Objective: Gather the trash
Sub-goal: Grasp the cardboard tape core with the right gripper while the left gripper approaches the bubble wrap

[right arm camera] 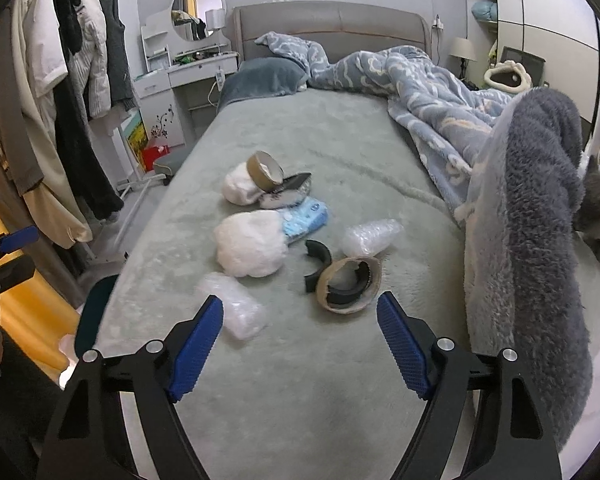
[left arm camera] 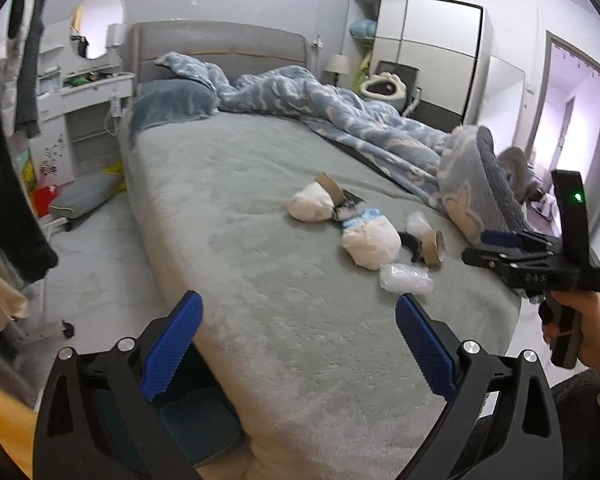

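Two handheld grippers reach over the near end of a bed (right arm camera: 340,140) covered in grey-green plush. The right gripper (right arm camera: 300,340) tilts downward toward the bedding, its blue-padded fingers (right arm camera: 196,356) spread wide with nothing between them; the last two readings of its jaws hardly differ. In the left wrist view a hand (left arm camera: 580,332) grips its handle at the right edge. The left gripper (left arm camera: 298,344) also slopes down over the bed's near left corner, fingers wide apart and empty.

The trash lies in a loose cluster mid-bed, just beyond the right gripper. Nearest is a cardboard tape roll (right arm camera: 350,284) lying tilted, its open hole facing the camera, with a curved black plastic piece (right arm camera: 318,258) just to its left. A crumpled bubble-wrap wad (right arm camera: 236,308) lies near the left finger, long axis running near to far. Farther away lie two white fluffy lumps (right arm camera: 248,246), a blue packet (right arm camera: 306,216) and a second tape roll (right arm camera: 266,172). A rumpled blue blanket (right arm camera: 420,92) is piled on the right.
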A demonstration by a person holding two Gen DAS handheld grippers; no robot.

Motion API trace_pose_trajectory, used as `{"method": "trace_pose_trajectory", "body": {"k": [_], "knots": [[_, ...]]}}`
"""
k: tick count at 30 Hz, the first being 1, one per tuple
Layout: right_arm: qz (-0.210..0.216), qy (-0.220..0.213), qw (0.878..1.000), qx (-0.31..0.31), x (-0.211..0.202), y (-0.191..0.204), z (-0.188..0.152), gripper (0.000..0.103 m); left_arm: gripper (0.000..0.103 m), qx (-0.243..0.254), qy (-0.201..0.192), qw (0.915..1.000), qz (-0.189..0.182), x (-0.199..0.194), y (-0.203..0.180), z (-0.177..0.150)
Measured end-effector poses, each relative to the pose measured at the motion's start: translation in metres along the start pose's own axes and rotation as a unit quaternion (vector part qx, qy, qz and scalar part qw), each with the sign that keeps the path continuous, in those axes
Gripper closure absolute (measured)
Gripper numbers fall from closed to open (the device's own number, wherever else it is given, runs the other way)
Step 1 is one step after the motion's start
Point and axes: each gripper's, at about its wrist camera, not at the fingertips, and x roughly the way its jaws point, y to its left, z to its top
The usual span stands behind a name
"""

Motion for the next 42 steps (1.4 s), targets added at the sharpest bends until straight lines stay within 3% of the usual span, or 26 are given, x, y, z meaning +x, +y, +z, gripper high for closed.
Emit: {"method": "trace_pose_trajectory", "body": {"k": [13, 21, 30, 35, 42], "knots": [[0.028, 0.010, 0.999, 0.043, 0.046, -0.040, 0.005, 0.023, 0.005, 0.057, 0.032, 0.9961, -0.059, 0.066, -0.029, -0.005], [0.035, 0.038, 0.997, 0.054, 0.068, -0.050, 0.005, 0.036, 0.005, 0.068, 0.042, 0.9928, -0.089, 0.092, -0.047, 0.002], [0.042, 0.042, 0.996, 0.060, 0.071, -0.052, 0.007, 0.040, 0.005, 0.064, 0.057, 0.9909, -0.104, 0.106, -0.069, 0.007], [0.049, 0.043, 0.996, 0.063, 0.072, -0.052, 0.008, 0.054, 0.005, 0.059, 0.064, 0.9901, -0.111, 0.113, -0.081, 0.006], [0.053, 0.030, 0.996, 0.065, 0.057, -0.051, 0.011, 0.055, 0.006, 0.059, 0.064, 0.9913, -0.098, 0.122, -0.098, 0.009]]}}
